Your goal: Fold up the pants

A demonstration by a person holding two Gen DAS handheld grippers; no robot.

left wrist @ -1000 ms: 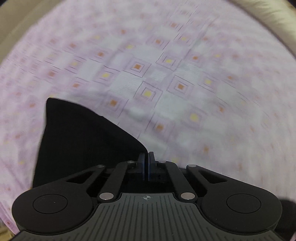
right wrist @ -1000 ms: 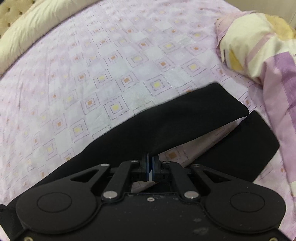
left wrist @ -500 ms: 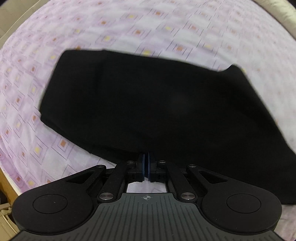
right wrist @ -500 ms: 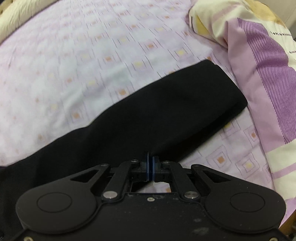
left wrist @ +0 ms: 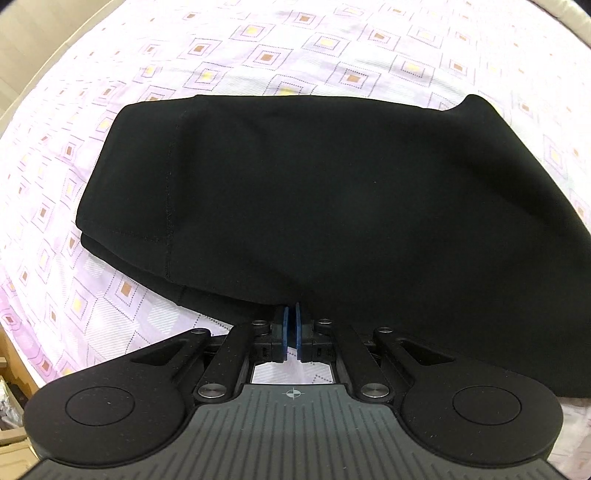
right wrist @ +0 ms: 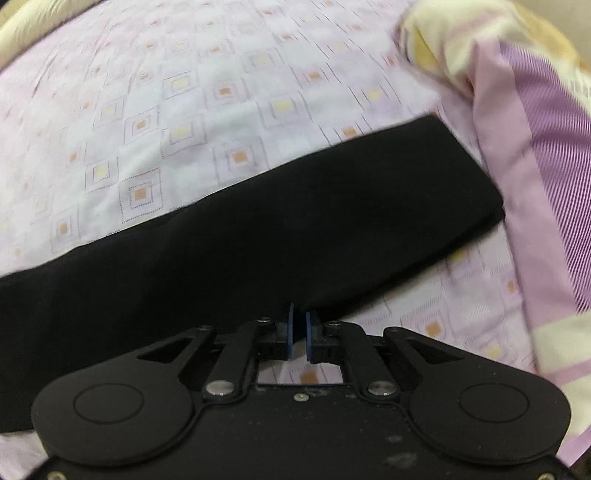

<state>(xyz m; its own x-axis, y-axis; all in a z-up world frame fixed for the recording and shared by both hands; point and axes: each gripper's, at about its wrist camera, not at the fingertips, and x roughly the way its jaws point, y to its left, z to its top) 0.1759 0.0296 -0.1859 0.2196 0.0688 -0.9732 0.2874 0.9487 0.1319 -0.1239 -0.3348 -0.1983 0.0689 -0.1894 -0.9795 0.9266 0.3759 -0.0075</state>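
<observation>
Black pants (left wrist: pixel 314 199) lie on a bed with a lilac sheet of square motifs (left wrist: pixel 258 48). In the left wrist view the waist end lies doubled over, one layer on another, with a seam down its left side. My left gripper (left wrist: pixel 291 314) is shut on the near edge of this fabric. In the right wrist view the pant legs (right wrist: pixel 295 225) stretch as a dark band across the sheet, one leg on the other. My right gripper (right wrist: pixel 298 314) is pinched on the near edge of the leg, with a narrow gap showing between the blue pads.
A yellow and purple striped quilt (right wrist: pixel 535 129) is bunched at the right, close to the leg hems. A cream padded bed edge (right wrist: pixel 22 26) runs along the far left. The bed's left edge and wooden floor items (left wrist: pixel 11 387) show low left.
Both grippers have carried the upper layer of the pants over and down. The second leg, visible apart a second ago, is now covered. The waist fabric now lies spread flat in the left view.
</observation>
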